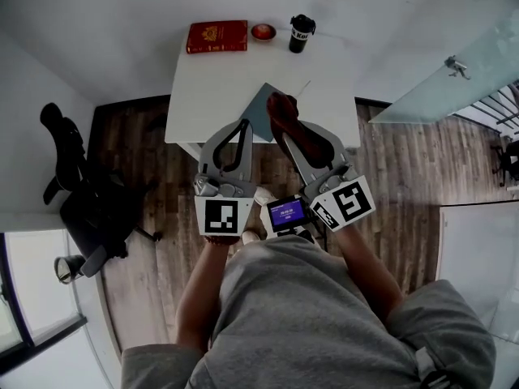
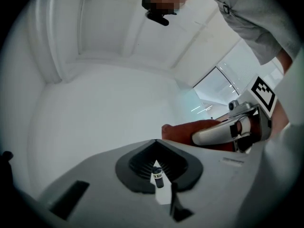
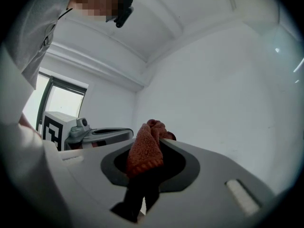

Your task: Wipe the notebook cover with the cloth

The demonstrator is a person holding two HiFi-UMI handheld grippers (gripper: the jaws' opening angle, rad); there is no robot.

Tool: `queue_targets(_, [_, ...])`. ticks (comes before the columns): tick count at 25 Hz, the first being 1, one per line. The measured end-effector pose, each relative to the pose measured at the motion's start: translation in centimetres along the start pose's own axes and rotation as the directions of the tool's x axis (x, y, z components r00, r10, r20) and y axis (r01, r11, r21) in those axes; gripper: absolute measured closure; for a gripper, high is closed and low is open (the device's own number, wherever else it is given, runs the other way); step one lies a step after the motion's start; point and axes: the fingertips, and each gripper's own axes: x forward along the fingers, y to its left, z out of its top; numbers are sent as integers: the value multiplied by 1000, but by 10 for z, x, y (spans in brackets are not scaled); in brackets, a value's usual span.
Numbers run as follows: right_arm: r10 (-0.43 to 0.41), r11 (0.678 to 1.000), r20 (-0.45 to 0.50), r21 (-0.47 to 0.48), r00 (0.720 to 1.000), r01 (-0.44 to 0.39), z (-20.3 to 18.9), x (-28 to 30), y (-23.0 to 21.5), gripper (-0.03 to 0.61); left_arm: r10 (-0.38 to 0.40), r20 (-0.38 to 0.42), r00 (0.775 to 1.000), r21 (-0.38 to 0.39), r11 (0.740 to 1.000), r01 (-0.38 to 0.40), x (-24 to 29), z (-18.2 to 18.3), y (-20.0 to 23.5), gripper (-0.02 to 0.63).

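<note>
A grey-shirted torso [image 1: 308, 314] fills the foreground of the head view, with both forearms reaching forward to the marker cubes. The right gripper [image 3: 152, 134] is seen clamped on the cloth [image 3: 145, 151]. A bunched fold is pinched between the jaws, a loose end stands up past the tips, and the rest trails back into the jaw throat. The left gripper [image 2: 156, 144] is held fully closed with nothing between its jaws.

The cloth is shown as rust-red, looped terry with a ribbed hem. It is judged soft, light and limp, so it is best kept gripped by a thick fold, with enough left free to lie flat on a surface.

Below the jaw tips, a blue-grey notebook [image 1: 259, 110] is taken to be the item to wipe. It lies askew at the near edge of the white table [image 1: 211, 79] and is partly hidden by both grippers. It is judged thin, light and smooth-covered, and likely to slide under a stroke, so a free corner would need pinning.

Along the far edge are ranged a red book [image 1: 216, 36], a small red bowl [image 1: 263, 32] and a black cup [image 1: 301, 34].
</note>
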Motion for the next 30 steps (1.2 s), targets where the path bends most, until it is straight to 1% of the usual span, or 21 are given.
queue_targets(3, [0, 1000, -1, -13, 1000, 0, 2, -8, 21, 483, 35, 22, 999, -96, 995, -33, -15, 5, 0, 613])
queue_targets(4, [-6, 1000, -10, -24, 1000, 6, -1, -10, 25, 483, 43, 23, 999, -111, 993, -40, -19, 5, 1, 613])
queue_targets(7, [-48, 998, -48, -40, 998, 46, -12, -15, 30, 486, 51, 19, 998, -112, 992, -49, -28, 4, -1, 612])
queue_targets(10, [-62, 998, -76, -18, 995, 61, -22, -19, 33, 488, 56, 11, 998, -130, 990, -54, -37, 2, -4, 612])
queue_targets(15, [-67, 998, -86, -10, 994, 66, -27, -26, 38, 488, 46, -6, 999, -119, 992, -46, -48, -3, -6, 612])
queue_targets(20, [-53, 999, -110, -1, 992, 54, -31, -32, 43, 488, 49, 8, 999, -131, 990, -48, -56, -1, -11, 612])
queue_targets(25, [-55, 998, -119, 2, 991, 55, -30, -32, 44, 489, 44, -13, 999, -111, 993, -45, -57, -3, -9, 612])
queue_targets(30, [-38, 999, -133, -2, 990, 38, -30, -29, 46, 489, 60, -25, 998, -92, 994, -62, -57, -6, -3, 612])
